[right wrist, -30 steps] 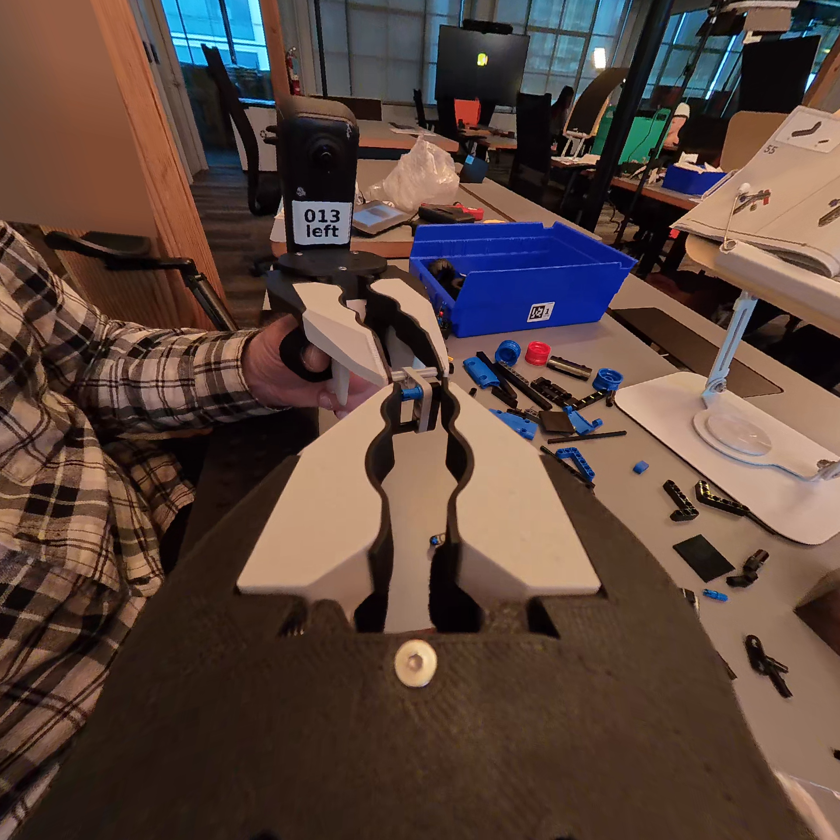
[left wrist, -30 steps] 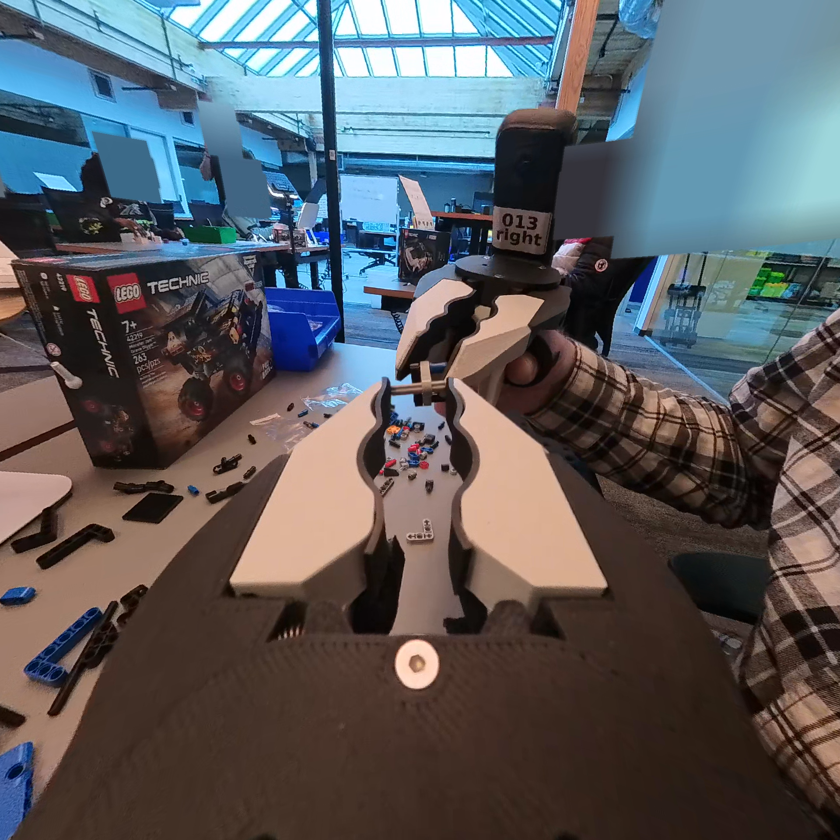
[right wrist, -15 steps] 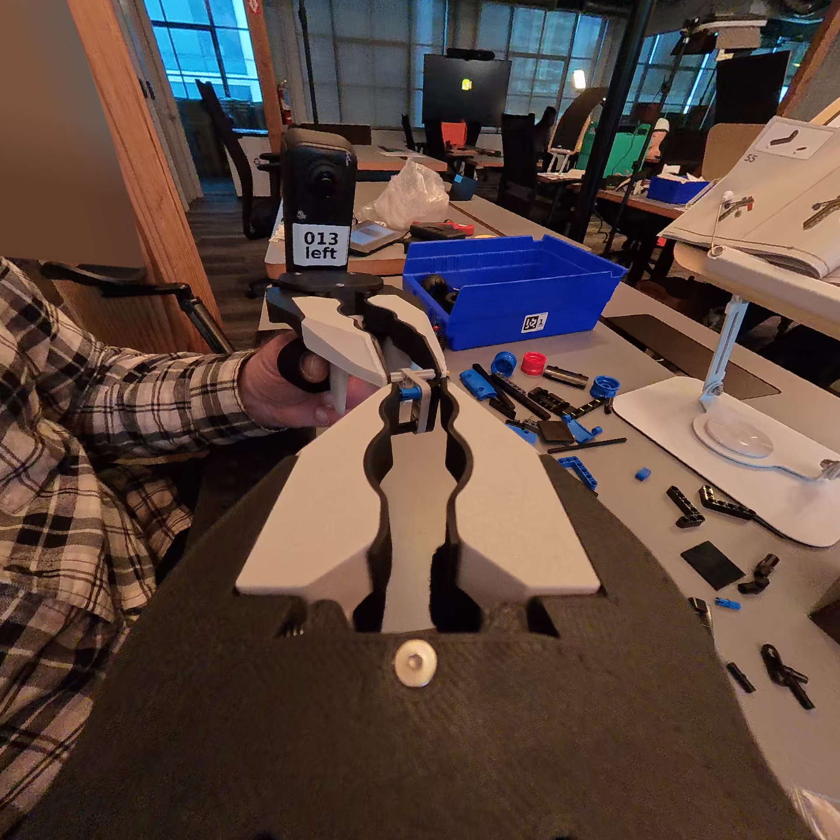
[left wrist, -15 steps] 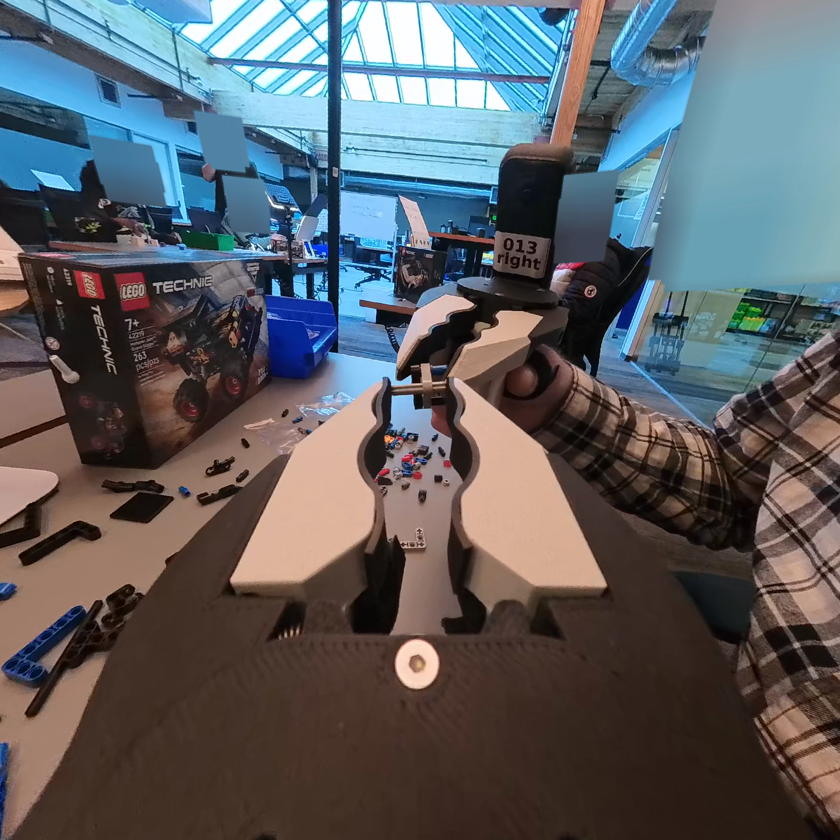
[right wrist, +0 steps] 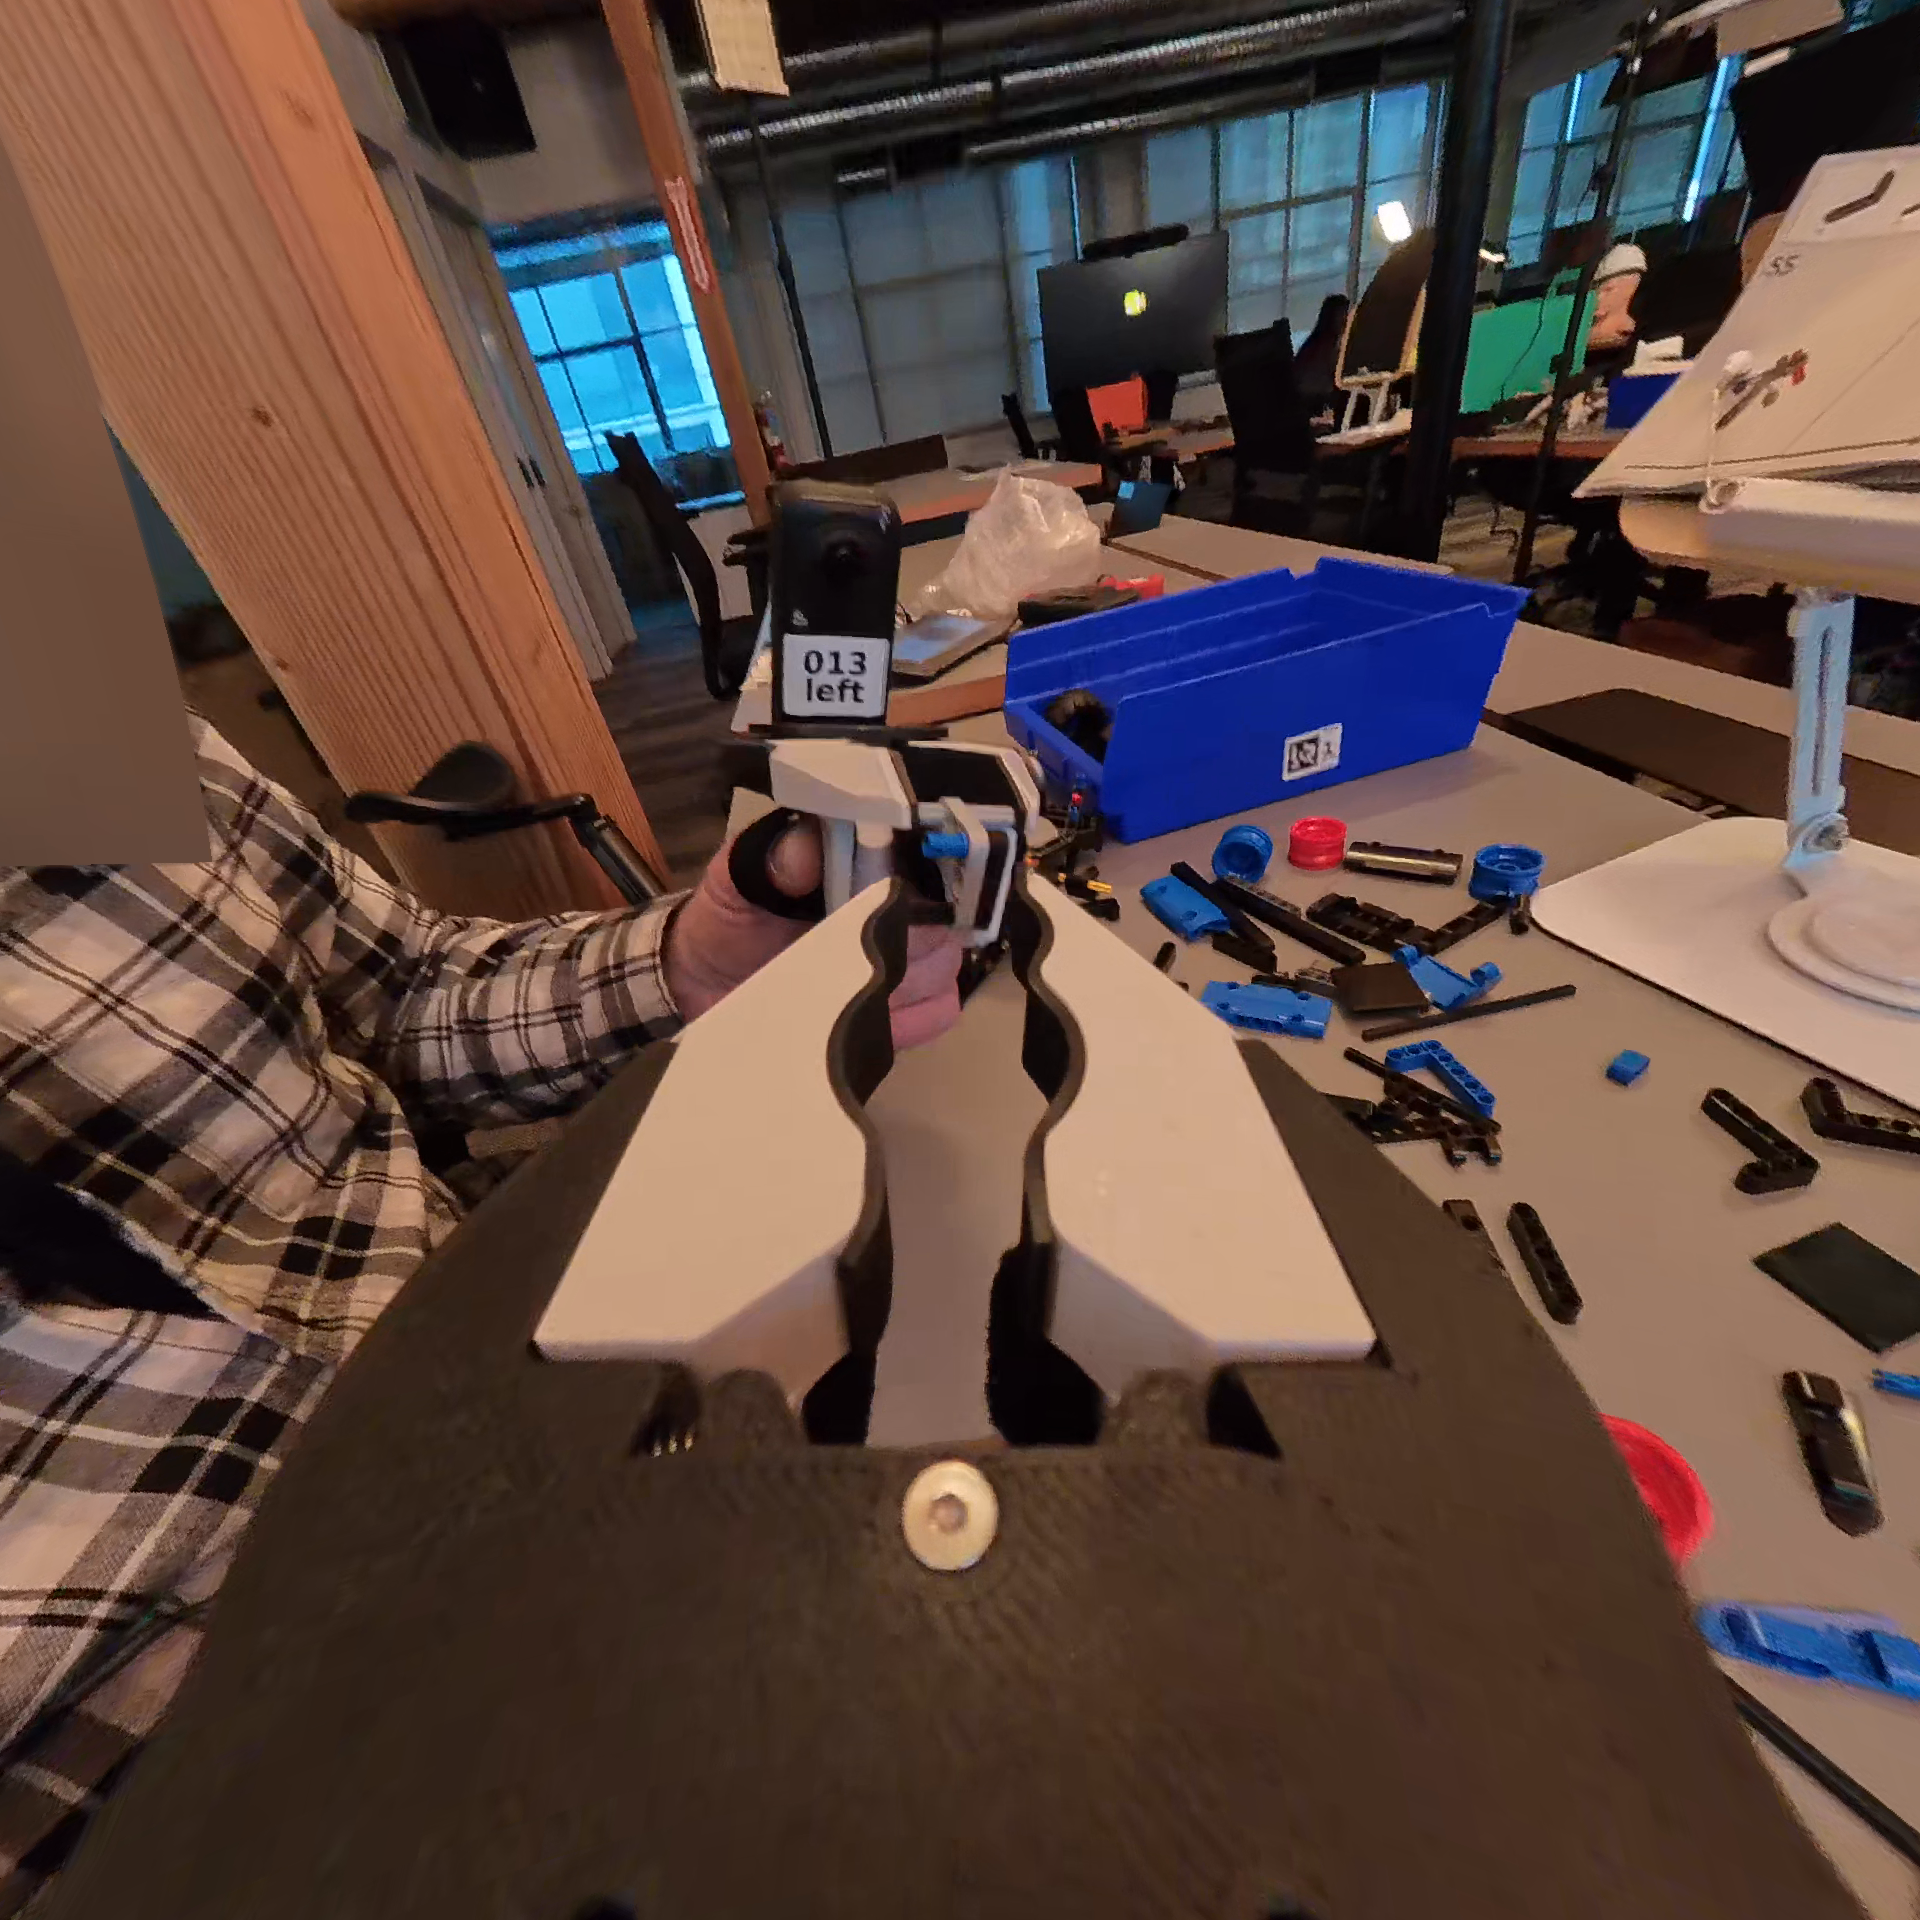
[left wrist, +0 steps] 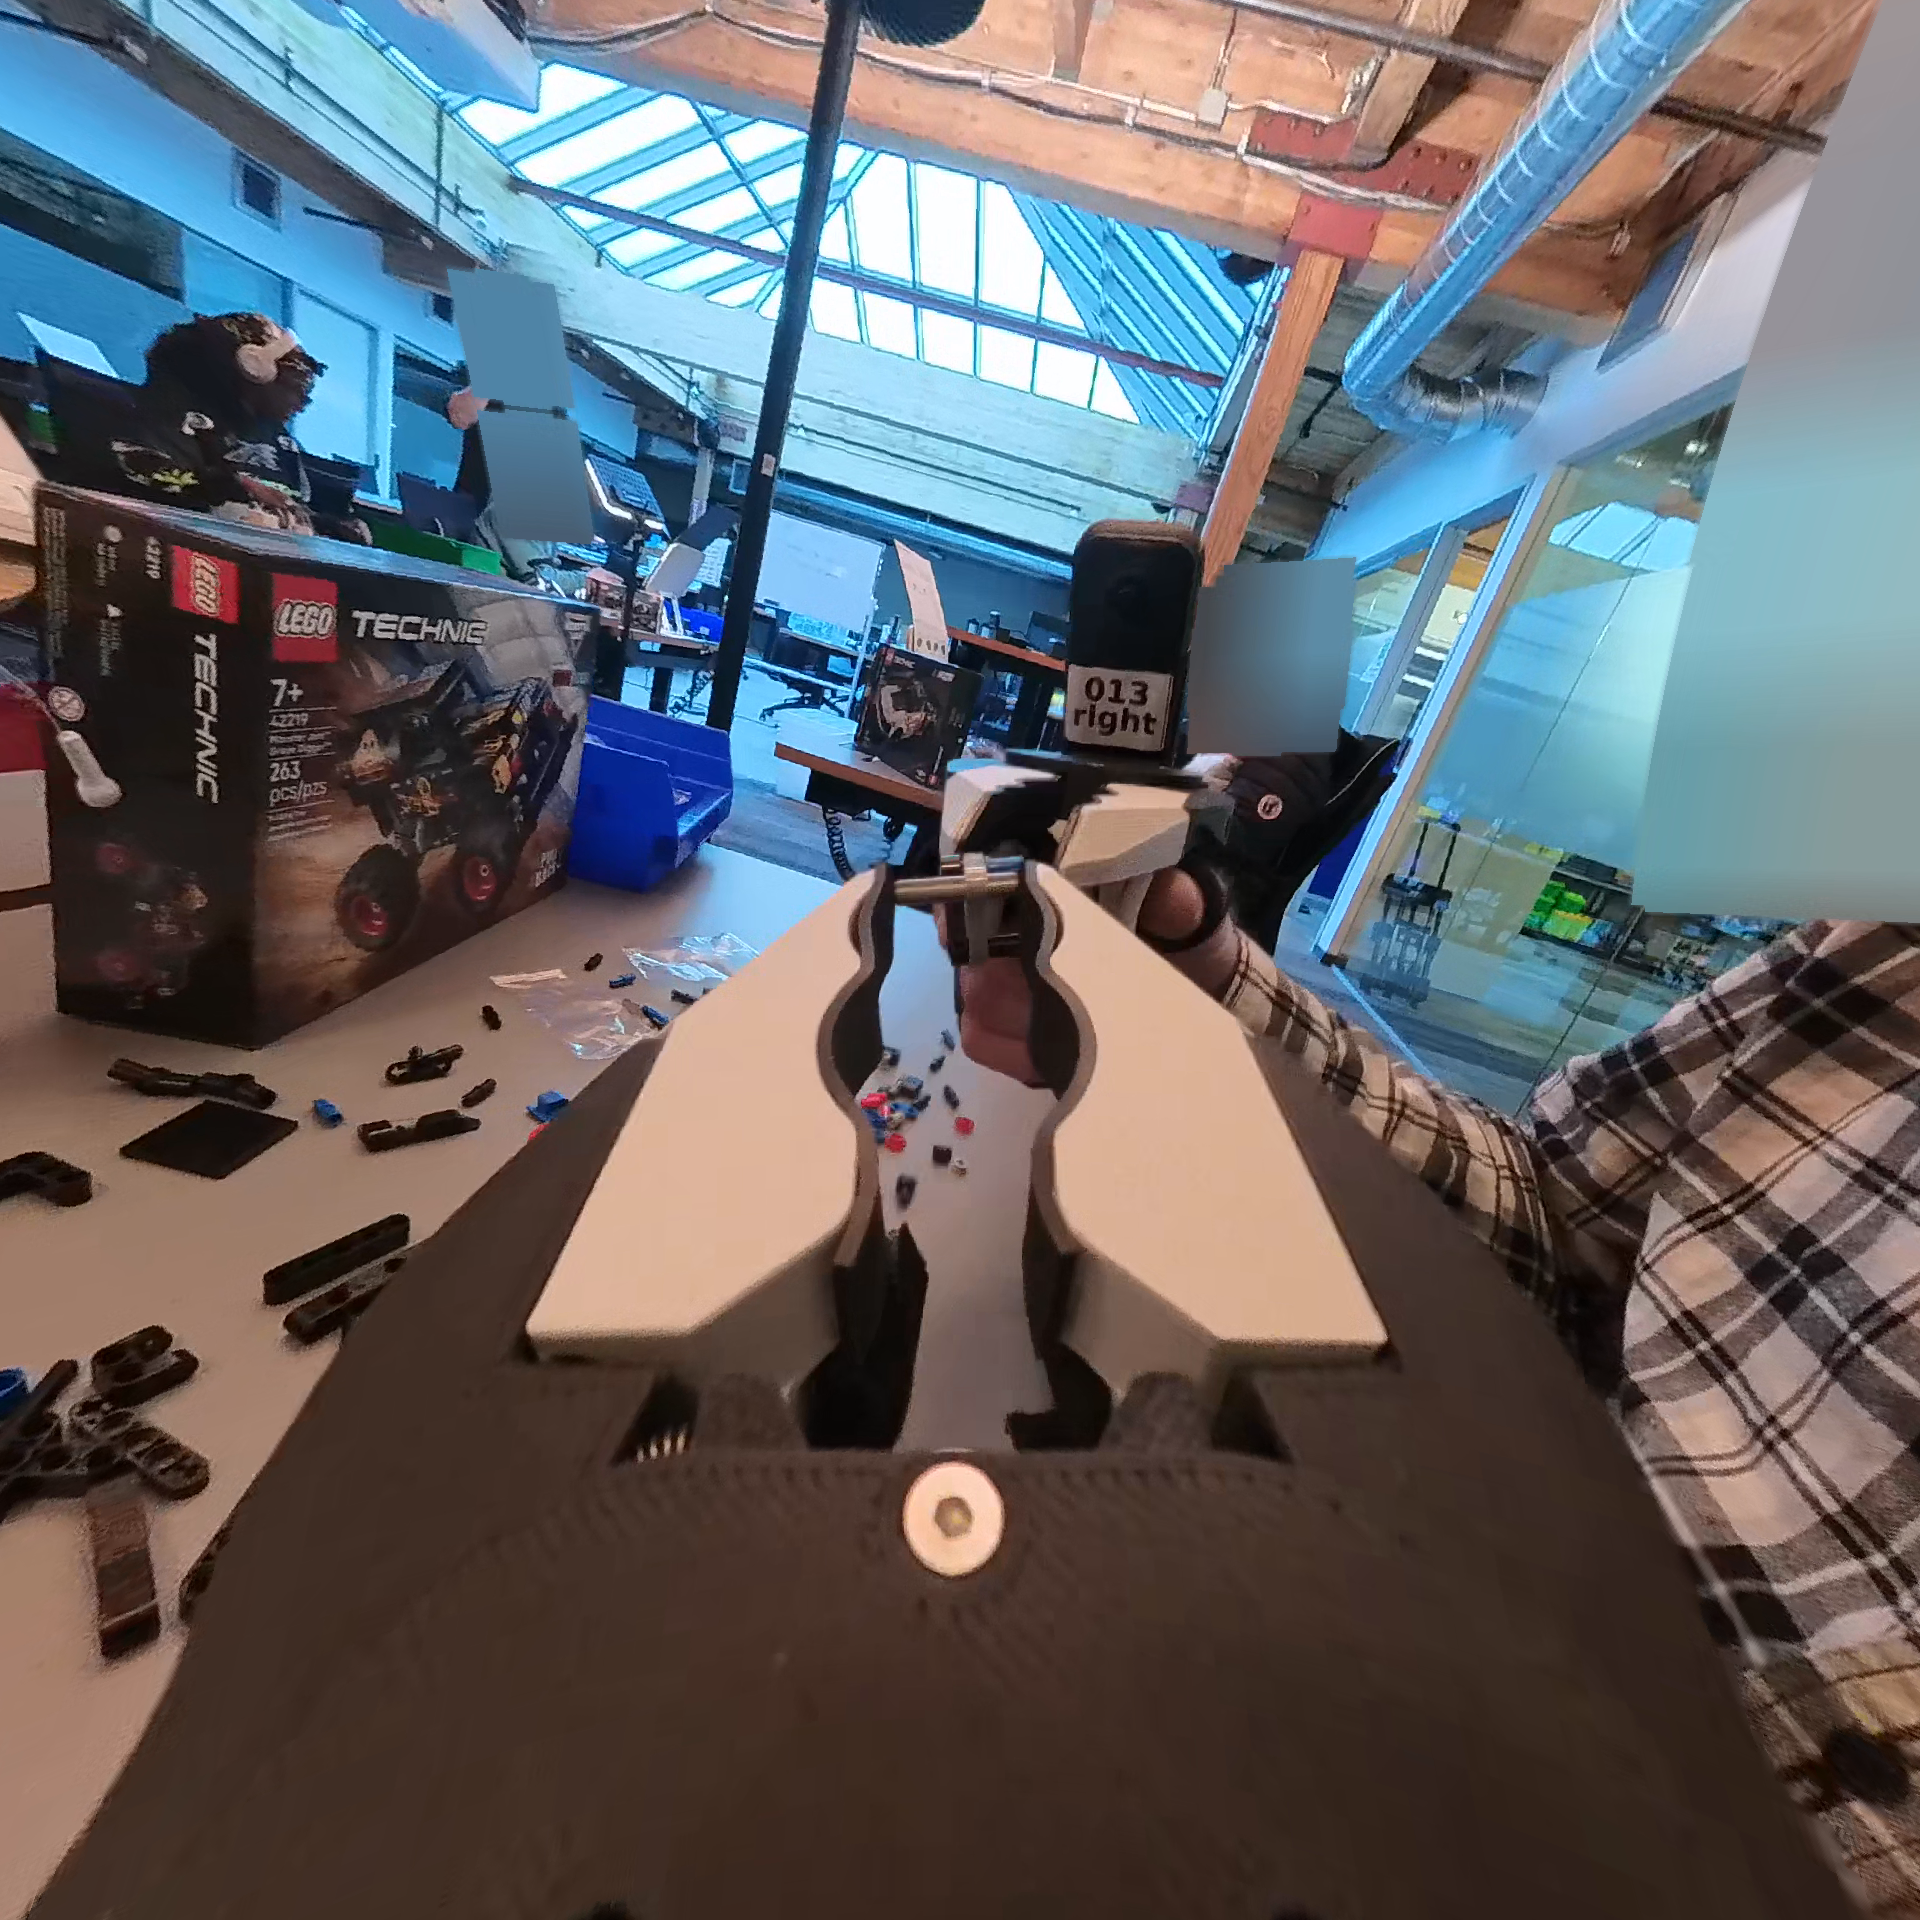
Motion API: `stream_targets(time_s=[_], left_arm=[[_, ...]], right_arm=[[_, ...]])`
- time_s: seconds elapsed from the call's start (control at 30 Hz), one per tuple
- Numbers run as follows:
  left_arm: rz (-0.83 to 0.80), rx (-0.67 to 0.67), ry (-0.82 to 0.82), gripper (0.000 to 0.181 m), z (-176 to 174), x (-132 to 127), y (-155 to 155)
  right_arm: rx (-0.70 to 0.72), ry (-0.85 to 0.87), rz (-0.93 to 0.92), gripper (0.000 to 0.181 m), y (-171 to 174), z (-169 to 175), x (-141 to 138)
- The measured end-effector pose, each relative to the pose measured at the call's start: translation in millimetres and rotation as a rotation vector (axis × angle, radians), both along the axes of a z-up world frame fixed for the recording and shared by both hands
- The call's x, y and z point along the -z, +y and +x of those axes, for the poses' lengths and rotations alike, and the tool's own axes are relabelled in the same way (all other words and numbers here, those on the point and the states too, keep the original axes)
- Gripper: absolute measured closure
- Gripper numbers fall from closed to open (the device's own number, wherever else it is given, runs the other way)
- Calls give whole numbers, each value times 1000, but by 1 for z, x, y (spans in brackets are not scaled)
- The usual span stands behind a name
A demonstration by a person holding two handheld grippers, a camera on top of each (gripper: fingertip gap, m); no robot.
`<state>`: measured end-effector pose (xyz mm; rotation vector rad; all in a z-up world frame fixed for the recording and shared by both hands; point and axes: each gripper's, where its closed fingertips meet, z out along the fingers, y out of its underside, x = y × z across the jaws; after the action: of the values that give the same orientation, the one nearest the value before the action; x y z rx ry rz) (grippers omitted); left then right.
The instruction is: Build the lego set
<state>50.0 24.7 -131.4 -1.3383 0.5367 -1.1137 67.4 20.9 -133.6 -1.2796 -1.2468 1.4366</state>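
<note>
Both grippers meet above the grey table (left wrist: 644, 1081). My left gripper (left wrist: 958, 888) is shut on a short grey axle (left wrist: 923, 888), held crosswise between its tips. A small grey beam (left wrist: 979, 923) sits on that axle and hangs down. My right gripper (right wrist: 956, 899) is shut on this grey beam (right wrist: 992, 883), which carries a blue pin (right wrist: 940, 844). The right gripper also shows in the left wrist view (left wrist: 1023, 831), level and facing mine. The left gripper shows in the right wrist view (right wrist: 935, 821). A hand in a plaid sleeve holds each.
The set's box (left wrist: 312, 769) stands at the left, with a blue bin (right wrist: 1247, 686) behind. Loose black and blue parts (right wrist: 1351, 925) and a red wheel (right wrist: 1314, 840) lie on the table. A pile of tiny parts (left wrist: 914, 1112) lies below the grippers. An instruction booklet (right wrist: 1829, 353) rests on a white stand. The grippers are tip to tip, or close to it.
Both grippers have risen and tilted up, still joined at the axle and beam. The right gripper has turned from slanted to level. The table parts sit lower in both views.
</note>
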Motion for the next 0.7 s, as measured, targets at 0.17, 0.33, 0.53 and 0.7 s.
stream_targets(time_s=[0.17, 0.33, 0.53, 0.7], left_arm=[[1, 1, 8, 160, 1, 1, 0], [11, 15, 30, 161, 8, 3, -2], [22, 13, 71, 161, 14, 7, -3], [15, -2, 103, 161, 13, 11, -1]], right_arm=[[17, -47, 16, 157, 2, -3, 8], [-26, -45, -6, 169, -4, -10, 12], [-77, 18, -27, 173, -5, -8, 12], [-66, -12, 7, 173, -2, -8, 15]])
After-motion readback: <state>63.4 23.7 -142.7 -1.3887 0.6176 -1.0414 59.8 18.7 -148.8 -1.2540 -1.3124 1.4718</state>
